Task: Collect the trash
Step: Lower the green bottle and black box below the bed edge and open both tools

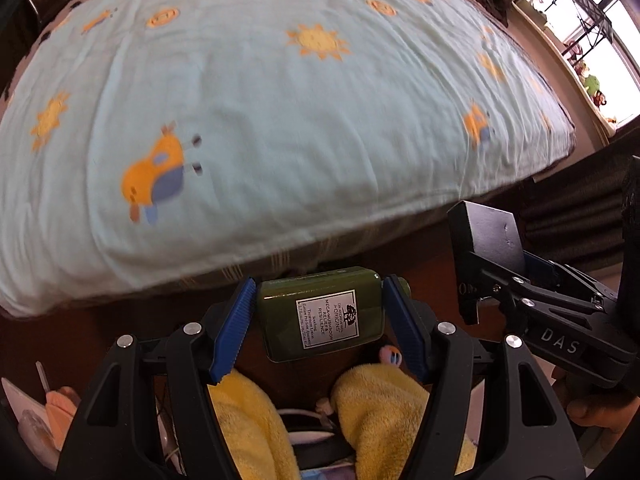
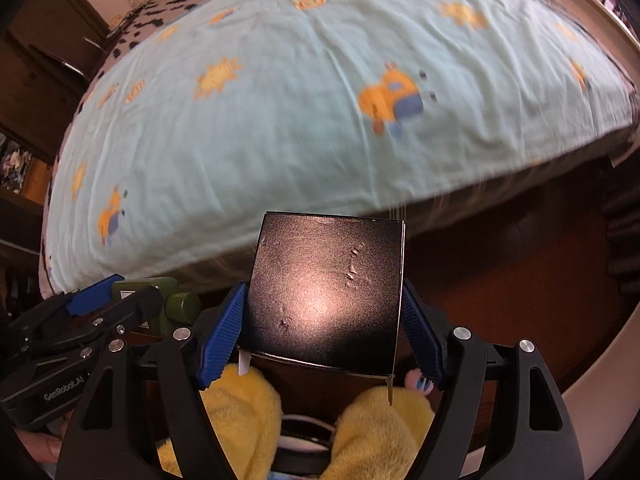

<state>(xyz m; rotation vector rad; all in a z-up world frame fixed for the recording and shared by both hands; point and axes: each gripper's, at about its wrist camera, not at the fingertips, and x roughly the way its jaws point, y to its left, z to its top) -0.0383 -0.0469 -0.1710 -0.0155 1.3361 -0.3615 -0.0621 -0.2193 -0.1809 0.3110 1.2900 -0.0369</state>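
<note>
My left gripper (image 1: 320, 312) is shut on a dark green bottle (image 1: 320, 312) with a white label, held sideways between the blue pads. My right gripper (image 2: 324, 312) is shut on a black cardboard box (image 2: 324, 292) held upright between its pads. In the left wrist view the right gripper (image 1: 520, 280) shows at the right with the black box (image 1: 486, 230). In the right wrist view the left gripper (image 2: 132, 292) shows at the lower left with the green bottle (image 2: 172, 304). Both are held in front of the bed, side by side.
A bed with a light blue blanket (image 1: 280, 112) printed with yellow suns and animals fills the view ahead. Yellow fluffy slippers (image 1: 372, 412) are below on a dark wooden floor (image 2: 500, 288). A window (image 1: 592, 40) is at the far right. Dark cabinets (image 2: 36, 64) stand at left.
</note>
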